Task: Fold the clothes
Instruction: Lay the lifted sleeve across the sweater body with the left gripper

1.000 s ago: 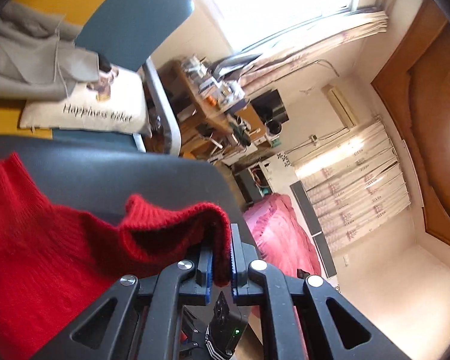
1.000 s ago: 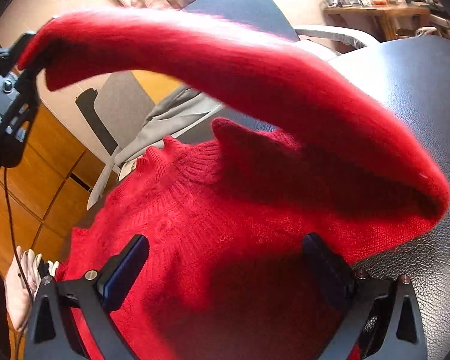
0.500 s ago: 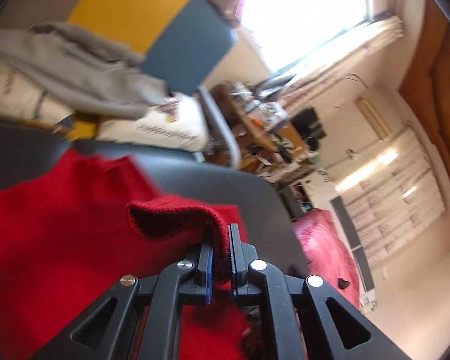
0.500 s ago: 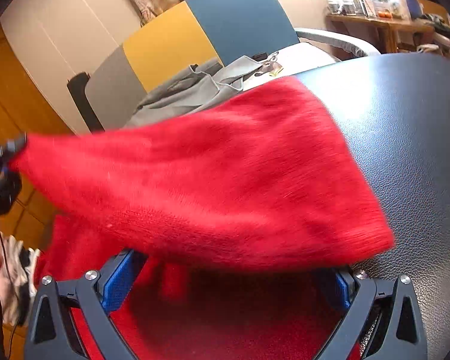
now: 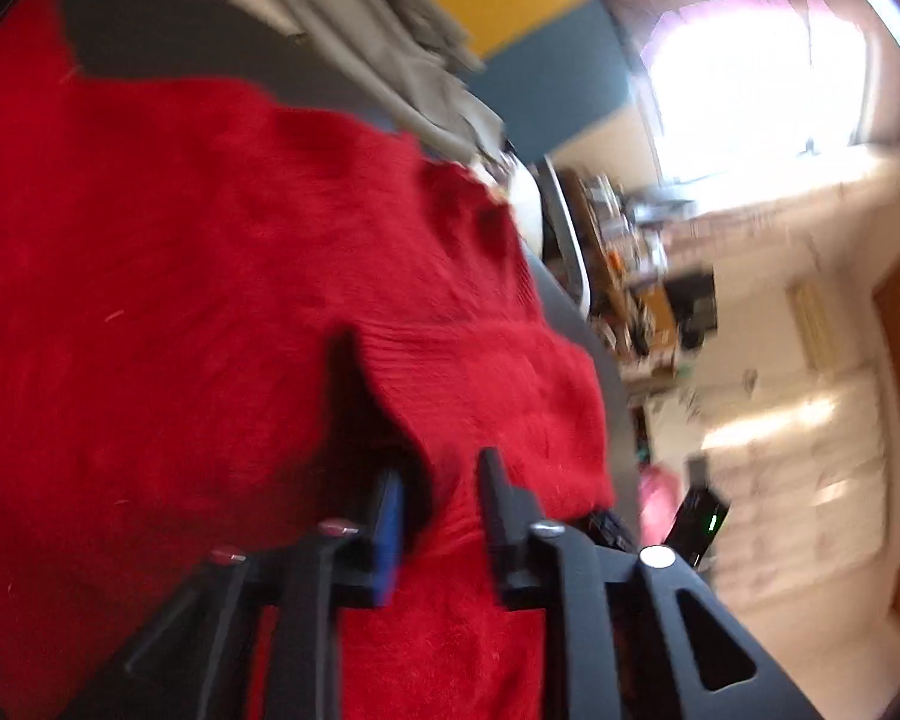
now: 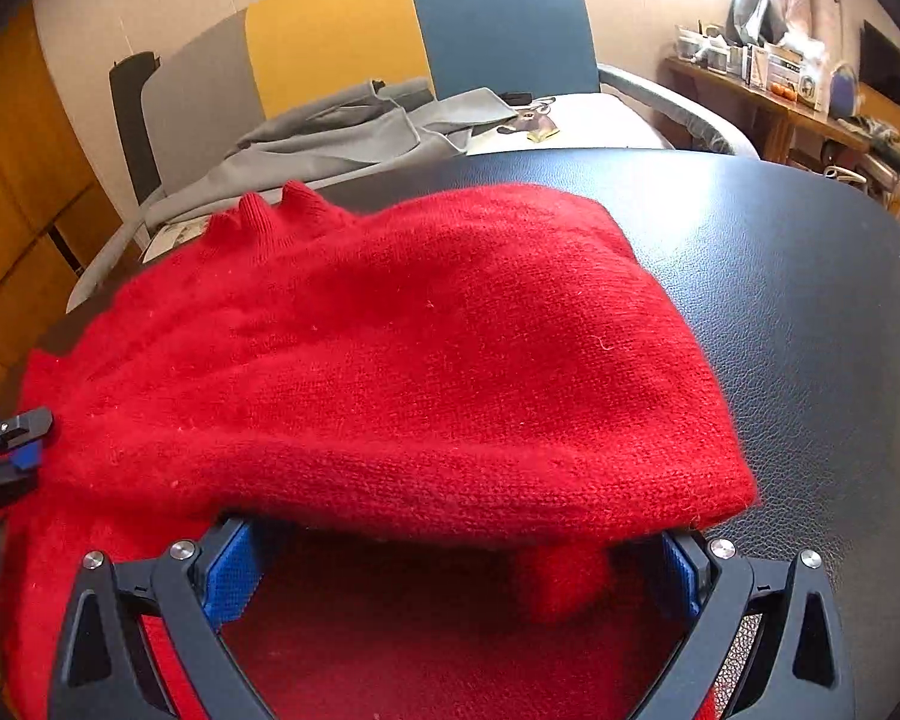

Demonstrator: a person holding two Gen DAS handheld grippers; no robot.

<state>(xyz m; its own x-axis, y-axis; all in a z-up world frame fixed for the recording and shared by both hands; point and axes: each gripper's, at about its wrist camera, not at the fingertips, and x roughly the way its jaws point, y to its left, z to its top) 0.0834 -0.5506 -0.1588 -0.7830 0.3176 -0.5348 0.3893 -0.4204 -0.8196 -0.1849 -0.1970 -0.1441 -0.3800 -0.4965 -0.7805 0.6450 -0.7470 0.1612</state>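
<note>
Right gripper (image 6: 450, 570): jaws wide apart, empty, low over the red sweater (image 6: 426, 360) on the black leather-look table (image 6: 810, 300). Since a second ago the sleeve, then held aloft, now lies folded across the body; this fold looks done. Left gripper (image 5: 438, 516): jaws parted, sleeve released, tilted at the sweater's far edge. Beyond, grey garment (image 6: 342, 132) on the chair.

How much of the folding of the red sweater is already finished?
Done: one side of the red sweater lies folded over its body on the black table. In hand: the left claw looks open at the cloth; the right claw is open. Left: further folds; the grey garment waits.
</note>
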